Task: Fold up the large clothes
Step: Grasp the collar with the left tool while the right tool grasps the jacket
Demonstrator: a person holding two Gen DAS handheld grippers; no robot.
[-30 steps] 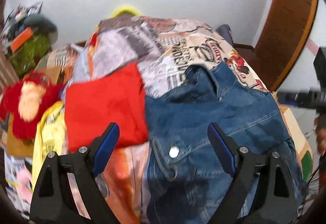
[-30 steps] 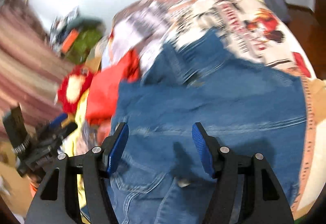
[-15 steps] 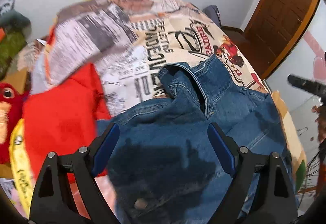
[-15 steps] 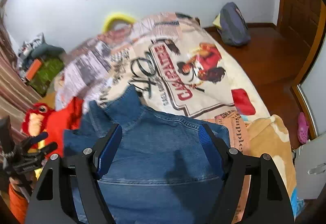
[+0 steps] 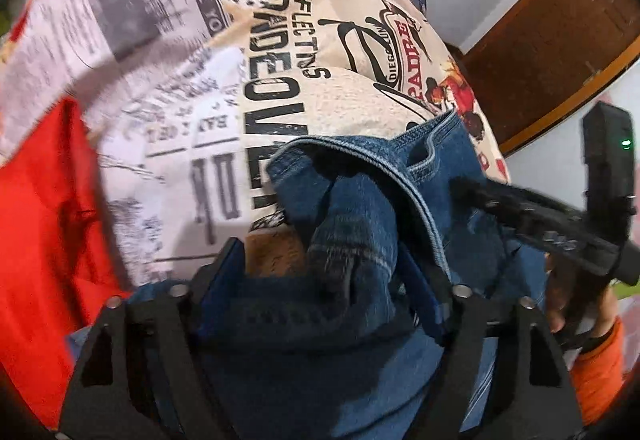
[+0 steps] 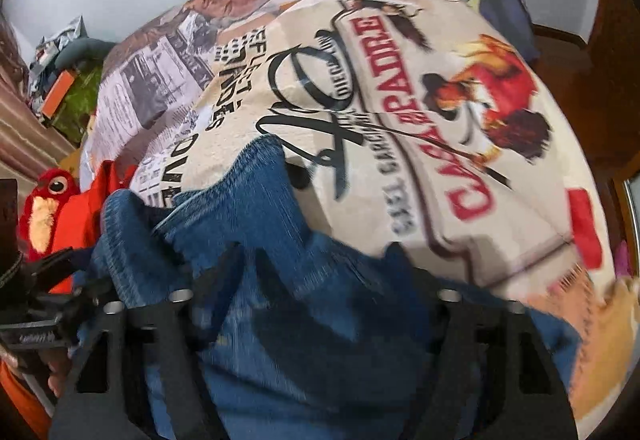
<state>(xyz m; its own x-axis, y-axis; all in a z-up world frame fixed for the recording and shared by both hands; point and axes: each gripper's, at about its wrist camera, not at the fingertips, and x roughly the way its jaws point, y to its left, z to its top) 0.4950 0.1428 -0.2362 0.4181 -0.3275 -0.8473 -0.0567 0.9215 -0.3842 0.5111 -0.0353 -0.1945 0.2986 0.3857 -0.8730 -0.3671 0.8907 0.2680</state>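
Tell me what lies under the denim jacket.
The denim jacket lies on a printed blanket that shows around its collar, with a brownish patch exposed just below it. A red garment lies beside it. Whatever is beneath the jacket's body stays hidden.

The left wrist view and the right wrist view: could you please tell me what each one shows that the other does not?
Only the left wrist view shows the right gripper from outside. Only the right wrist view shows the red plush toy and the dark bag. Both show the denim jacket bunched between each camera's own fingers, the printed blanket and the red garment.
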